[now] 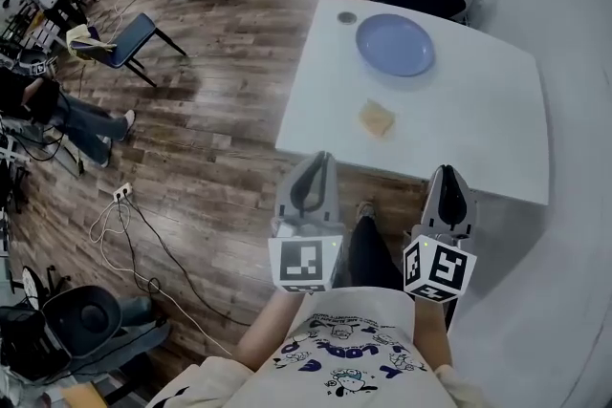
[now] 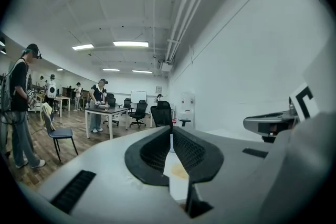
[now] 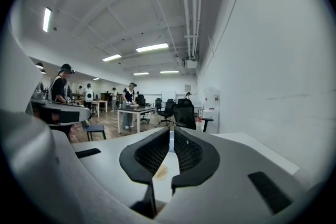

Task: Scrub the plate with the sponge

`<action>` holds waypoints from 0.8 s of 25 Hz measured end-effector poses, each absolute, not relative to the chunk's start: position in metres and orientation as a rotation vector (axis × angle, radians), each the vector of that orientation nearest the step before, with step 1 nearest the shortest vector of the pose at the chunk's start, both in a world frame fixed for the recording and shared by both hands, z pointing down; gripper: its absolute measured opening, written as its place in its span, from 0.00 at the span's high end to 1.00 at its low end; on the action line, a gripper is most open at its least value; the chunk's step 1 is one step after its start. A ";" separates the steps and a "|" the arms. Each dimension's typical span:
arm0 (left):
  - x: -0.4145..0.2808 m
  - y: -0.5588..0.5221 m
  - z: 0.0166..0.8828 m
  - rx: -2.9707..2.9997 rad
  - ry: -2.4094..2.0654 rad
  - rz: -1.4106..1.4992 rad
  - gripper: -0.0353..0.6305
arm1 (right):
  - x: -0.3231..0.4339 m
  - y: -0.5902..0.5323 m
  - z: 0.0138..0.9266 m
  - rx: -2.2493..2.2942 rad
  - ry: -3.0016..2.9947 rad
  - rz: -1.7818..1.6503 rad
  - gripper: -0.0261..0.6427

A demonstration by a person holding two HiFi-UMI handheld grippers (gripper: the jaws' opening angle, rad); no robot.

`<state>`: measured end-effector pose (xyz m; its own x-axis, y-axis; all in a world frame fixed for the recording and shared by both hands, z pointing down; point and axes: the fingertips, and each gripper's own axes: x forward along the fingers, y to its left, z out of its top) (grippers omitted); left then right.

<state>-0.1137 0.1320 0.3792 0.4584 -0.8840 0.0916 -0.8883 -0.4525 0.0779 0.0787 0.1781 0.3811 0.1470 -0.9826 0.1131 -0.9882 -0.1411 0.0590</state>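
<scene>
Both tongs are sitting shut and empty at the lower centre of the head view, so the left gripper (image 1: 321,158) or right gripper (image 1: 448,172) is likely needing to open wide before closing squarely on the sponge (image 1: 376,118) lying mid-table. The hands are holding them side by side, pointing about level toward the white table (image 1: 497,139). The blue plate (image 1: 395,44) is resting beyond the sponge, near the far edge.
</scene>
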 end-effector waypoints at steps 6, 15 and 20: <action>-0.093 0.088 0.378 2.539 -1.622 0.077 0.91 | 0.103 0.129 0.379 2.254 -2.015 0.086 0.91; -0.050 0.024 0.381 2.502 -1.665 0.112 0.91 | 0.147 0.055 0.385 2.216 -2.065 0.114 0.91; -0.028 -0.001 0.381 2.495 -1.684 0.103 0.91 | 0.170 0.027 0.387 2.204 -2.084 0.110 0.91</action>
<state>-0.0279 -0.0013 0.3814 0.3752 -0.9180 0.1286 -0.9268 -0.3692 0.0692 0.1703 0.0269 0.3874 0.0571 -0.9905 0.1252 -0.9982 -0.0542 0.0270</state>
